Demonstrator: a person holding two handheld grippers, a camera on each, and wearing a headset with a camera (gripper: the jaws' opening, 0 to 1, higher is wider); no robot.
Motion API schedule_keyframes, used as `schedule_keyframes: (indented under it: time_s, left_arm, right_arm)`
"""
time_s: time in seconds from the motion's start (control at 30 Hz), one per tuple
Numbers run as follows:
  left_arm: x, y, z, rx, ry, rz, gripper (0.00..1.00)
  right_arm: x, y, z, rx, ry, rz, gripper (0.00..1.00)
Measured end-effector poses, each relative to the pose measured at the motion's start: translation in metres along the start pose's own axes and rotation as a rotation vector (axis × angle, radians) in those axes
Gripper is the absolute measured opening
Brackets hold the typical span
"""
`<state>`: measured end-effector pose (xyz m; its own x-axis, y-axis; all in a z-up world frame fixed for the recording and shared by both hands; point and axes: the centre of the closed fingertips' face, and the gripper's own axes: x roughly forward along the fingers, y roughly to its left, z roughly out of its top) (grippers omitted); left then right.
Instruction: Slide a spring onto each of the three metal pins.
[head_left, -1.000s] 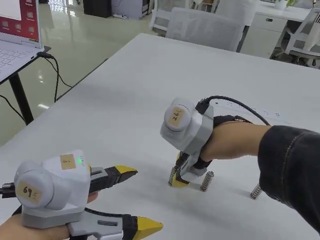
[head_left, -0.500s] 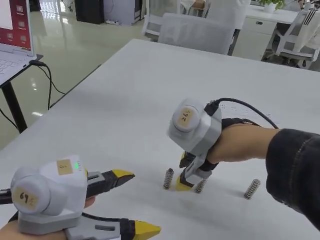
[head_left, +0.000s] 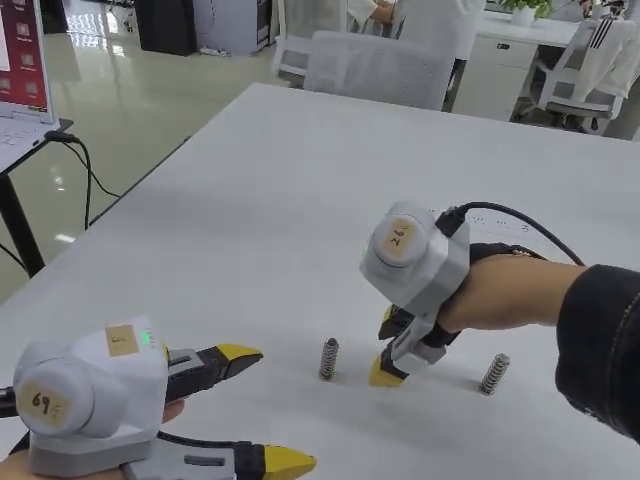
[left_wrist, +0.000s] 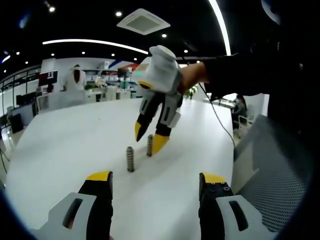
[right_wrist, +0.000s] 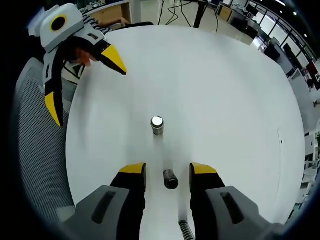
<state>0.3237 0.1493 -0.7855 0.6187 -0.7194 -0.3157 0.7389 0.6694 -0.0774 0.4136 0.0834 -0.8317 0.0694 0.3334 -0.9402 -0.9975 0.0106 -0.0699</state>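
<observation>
Nearest the person, the left gripper (head_left: 288, 407) lay low over the white table (head_left: 250, 200), roughly level and aimed forward at the work, its jaws spread wide with nothing between them. Just beyond it stood three coils in a row: the left spring (head_left: 329, 358) upright with the bright top of its metal pin (right_wrist: 157, 121) showing, the middle spring (right_wrist: 170, 178), and the right spring (head_left: 493, 373), set a little apart and leaning slightly.

The right gripper (left_wrist: 148, 141) straddled the middle spring, jaws parted, with a gap on each side of the coil, so it gripped nothing. All three springs looked seated, so the step was probably letting go of the middle one. To do that well, the jaws should be kept apart and lifted straight up along the pin, neither yellow tip brushing the coil or its neighbour close on the left.

The right hand (head_left: 500, 290) reached in from the right, wrist bent, pointing its gripper steeply down at the table, with a black cable (head_left: 520, 215) trailing behind. Far off stood a grey chair (head_left: 375, 65)
</observation>
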Motion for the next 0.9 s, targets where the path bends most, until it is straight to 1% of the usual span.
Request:
schedule_keyframes:
  time_s: [0.2,0.6,0.9]
  left_arm:
    - [0.001,0.002,0.001,0.002,0.001,0.003,0.66]
    - [0.003,0.001,0.002,0.01,0.003,-0.003,0.67]
    - [0.003,0.0,0.001,0.01,0.002,-0.003,0.67]
  right_arm:
    - [-0.005,-0.002,-0.013,0.03,-0.004,-0.013,0.33]
    - [-0.014,0.003,-0.026,0.079,-0.036,-0.035,0.33]
    - [-0.017,0.017,-0.036,0.121,-0.068,-0.04,0.33]
